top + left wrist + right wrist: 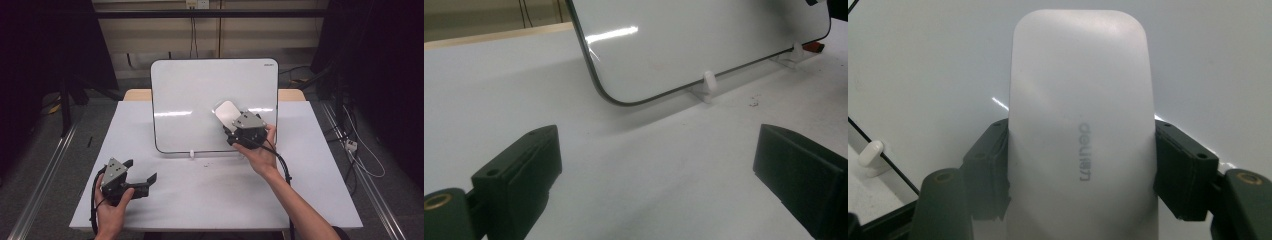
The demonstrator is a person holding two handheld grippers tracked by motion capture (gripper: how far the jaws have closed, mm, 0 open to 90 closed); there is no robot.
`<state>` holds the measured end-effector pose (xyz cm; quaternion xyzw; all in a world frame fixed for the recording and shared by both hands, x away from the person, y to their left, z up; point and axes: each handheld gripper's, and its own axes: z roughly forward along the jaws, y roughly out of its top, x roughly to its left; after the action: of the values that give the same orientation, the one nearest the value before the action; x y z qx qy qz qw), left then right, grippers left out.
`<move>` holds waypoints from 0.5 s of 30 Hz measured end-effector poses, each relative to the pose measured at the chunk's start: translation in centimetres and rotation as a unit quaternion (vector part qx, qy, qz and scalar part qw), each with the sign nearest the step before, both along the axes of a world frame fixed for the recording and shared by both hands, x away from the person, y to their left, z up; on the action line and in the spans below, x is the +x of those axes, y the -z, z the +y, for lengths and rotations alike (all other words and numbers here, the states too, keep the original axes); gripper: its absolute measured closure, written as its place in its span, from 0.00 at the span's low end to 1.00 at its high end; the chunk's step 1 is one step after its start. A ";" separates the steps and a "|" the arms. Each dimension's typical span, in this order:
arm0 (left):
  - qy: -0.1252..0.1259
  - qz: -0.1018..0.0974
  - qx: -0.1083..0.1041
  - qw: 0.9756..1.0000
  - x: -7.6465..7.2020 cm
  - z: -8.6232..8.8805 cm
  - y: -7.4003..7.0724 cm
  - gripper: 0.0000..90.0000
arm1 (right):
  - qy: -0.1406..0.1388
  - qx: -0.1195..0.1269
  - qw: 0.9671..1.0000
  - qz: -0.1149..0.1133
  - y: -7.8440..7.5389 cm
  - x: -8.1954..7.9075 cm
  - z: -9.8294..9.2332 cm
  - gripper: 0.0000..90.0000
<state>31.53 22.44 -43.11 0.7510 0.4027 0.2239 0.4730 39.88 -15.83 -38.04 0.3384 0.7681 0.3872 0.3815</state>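
A white rounded eraser (226, 114) (1080, 100) with faint grey lettering lies flat against a white board (200, 100) (923, 60) that stands tilted at the back of the table. My right gripper (229, 128) (1080, 170) is shut on the eraser's lower half, one black pad on each long side. It holds the eraser at the board's lower right part. My left gripper (142, 170) (656, 150) rests low over the table's front left, jaws wide open with nothing between them, pointing toward the board (704, 40).
The board stands in small white clips (191, 154) (708, 82) on a white table (210, 195). A few dark crumbs (754, 102) lie in front of it. Cables (360, 160) and metal rails run over the floor beside the table.
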 end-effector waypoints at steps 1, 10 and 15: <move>0.000 0.000 0.000 1.000 0.0 0.0 0.0 0.06 | 0.003 -0.001 1.000 -0.001 0.0 -0.1 -0.2 0.35; -0.004 0.000 -0.003 1.000 0.0 0.0 0.0 0.06 | 0.024 0.003 1.000 0.001 0.3 -0.5 -2.2 0.35; -0.005 0.000 -0.003 1.000 0.0 -0.1 -0.1 0.06 | 0.034 0.002 0.999 -0.003 0.3 -0.9 -3.1 0.35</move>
<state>31.52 22.34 -43.00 0.7477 0.4066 0.2253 0.4741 38.96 -18.89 -38.37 0.3640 0.7543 0.3768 0.3956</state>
